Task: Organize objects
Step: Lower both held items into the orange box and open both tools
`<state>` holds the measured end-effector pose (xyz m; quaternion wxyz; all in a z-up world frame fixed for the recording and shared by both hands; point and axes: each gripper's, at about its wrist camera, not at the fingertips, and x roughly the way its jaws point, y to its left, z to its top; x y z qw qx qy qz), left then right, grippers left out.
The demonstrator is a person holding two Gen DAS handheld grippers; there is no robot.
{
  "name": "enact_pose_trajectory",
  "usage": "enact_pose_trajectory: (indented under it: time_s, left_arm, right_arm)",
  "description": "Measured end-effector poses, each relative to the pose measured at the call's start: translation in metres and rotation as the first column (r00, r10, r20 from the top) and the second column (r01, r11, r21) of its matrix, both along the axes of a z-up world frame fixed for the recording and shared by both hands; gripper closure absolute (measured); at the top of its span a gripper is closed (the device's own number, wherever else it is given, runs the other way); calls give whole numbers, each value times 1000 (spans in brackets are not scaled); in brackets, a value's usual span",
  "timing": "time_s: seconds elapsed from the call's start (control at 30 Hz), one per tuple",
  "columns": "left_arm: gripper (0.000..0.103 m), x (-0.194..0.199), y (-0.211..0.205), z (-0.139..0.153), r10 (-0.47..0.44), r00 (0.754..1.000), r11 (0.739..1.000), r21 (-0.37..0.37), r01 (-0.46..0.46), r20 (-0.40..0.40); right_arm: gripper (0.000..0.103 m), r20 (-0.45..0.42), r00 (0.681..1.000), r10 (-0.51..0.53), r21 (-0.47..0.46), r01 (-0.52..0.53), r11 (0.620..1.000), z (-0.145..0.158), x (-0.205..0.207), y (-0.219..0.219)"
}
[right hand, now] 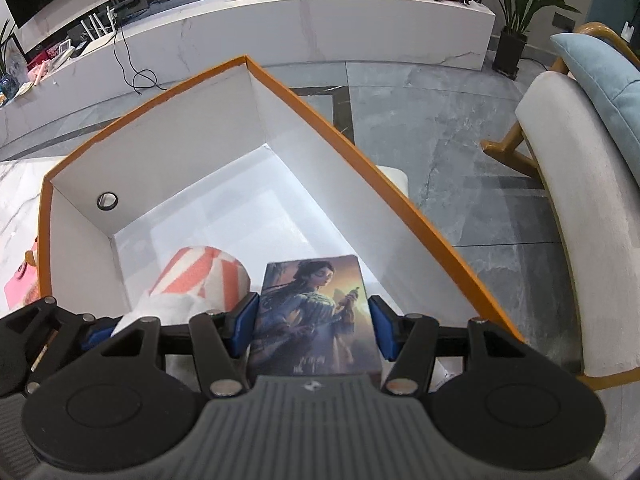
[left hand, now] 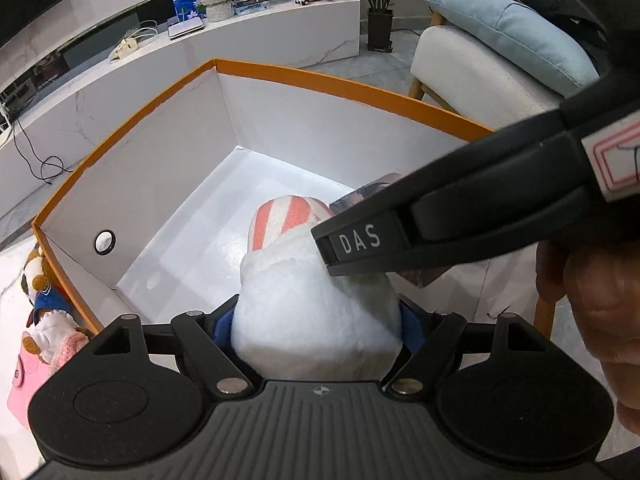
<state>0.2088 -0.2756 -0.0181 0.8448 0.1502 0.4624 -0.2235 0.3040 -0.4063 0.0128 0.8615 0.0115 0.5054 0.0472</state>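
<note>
A white plush toy (left hand: 304, 312) with an orange-and-white striped end sits between the blue pads of my left gripper (left hand: 318, 320), which is shut on it. The toy (right hand: 200, 276) hangs over the near part of an orange box (left hand: 320, 76) with white inner walls. Beside it on the right, my right gripper (right hand: 314, 320) is shut on a flat book (right hand: 316, 312) with a painted woman on its cover, also over the box (right hand: 360, 152). In the left wrist view the right gripper's black body (left hand: 440, 220) crosses in front of the toy.
Small dressed plush toys (left hand: 44, 292) and a pink bag (left hand: 24, 380) lie left of the box on the marble top. An armchair (right hand: 580, 200) with a blue cushion stands to the right. A long white bench (right hand: 320, 32) lies behind. A hand (left hand: 600, 300) shows at right.
</note>
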Motion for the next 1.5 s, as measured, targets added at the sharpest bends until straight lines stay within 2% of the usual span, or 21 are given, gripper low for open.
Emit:
enact_pose_trajectory:
  time_s: [0.13,0.23,0.37,0.63,0.73,1.1,1.33,1.5]
  left_arm:
    - [12,12,-8,0,-14,1000,1000,-2,14,-8]
    - [11,11,-11,2,-36,999,999,5,36,3]
    - [11,8,-11,5,-43,999,999,5,43,18]
    - [11,8,-3,15,-28,999,999,-28,29,36]
    - [11,6,7,24,-26,998,998,-63,29,50]
    - [11,-2,68,61,25,989,986,-166,0,147]
    - [10,-19,119,62,89,979,984,-167,-58,185]
    - [10,-33,158,59,160,972,974,-187,-126,175]
  right_arm:
    - [42,-4,1000,-1,-4,1,1000,0,-1,-2]
    - [37,12,1000,-15,-4,15,1000,4,-2,-5]
    - [36,28,999,-29,20,28,999,11,-4,-9]
    - [36,42,999,-24,27,22,999,17,-7,-9]
    - [36,50,998,-22,33,21,999,20,-8,-8]
    - [35,102,995,16,15,-17,1000,32,-17,2]
    - [35,129,991,40,10,-41,999,40,-27,10]
    - [35,154,986,68,14,-71,997,49,-36,21]
